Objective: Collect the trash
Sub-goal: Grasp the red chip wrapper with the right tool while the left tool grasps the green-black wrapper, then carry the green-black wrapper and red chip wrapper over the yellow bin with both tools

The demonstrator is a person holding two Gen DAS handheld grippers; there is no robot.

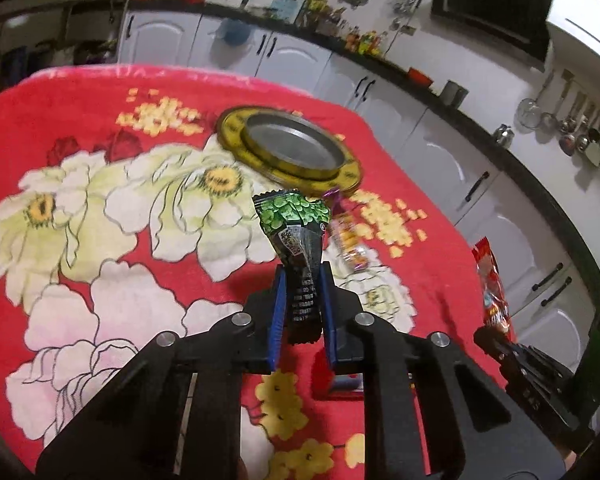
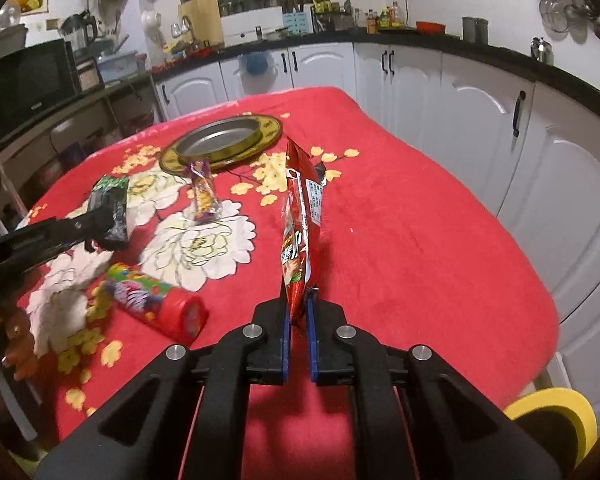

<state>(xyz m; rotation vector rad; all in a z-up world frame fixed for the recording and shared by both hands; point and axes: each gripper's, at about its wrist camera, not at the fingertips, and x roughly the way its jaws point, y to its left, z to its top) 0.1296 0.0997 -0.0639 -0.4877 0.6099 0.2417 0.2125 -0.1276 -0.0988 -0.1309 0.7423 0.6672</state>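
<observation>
A: Where's the trash right now?

B: My left claw is pinching the green wrapper, which sticks up at the centre of its view. My right claw is pressed together on the bottom edge of the red snack bag, standing tall mid-frame. Both look lifted off the red flowered tabletop.

A: What could go wrong?

B: I'd say the red bag is the risk. I only have its lower corner, so it could flop over or slide out if I swing it. The wrapper is crumpled and thin, and might slip too.

A: Do the two views differ?

B: The right view shows a candy tube at lower left and a purple-ended packet just in front of the round tray. The left view mostly hides the tube behind my claw.
</observation>
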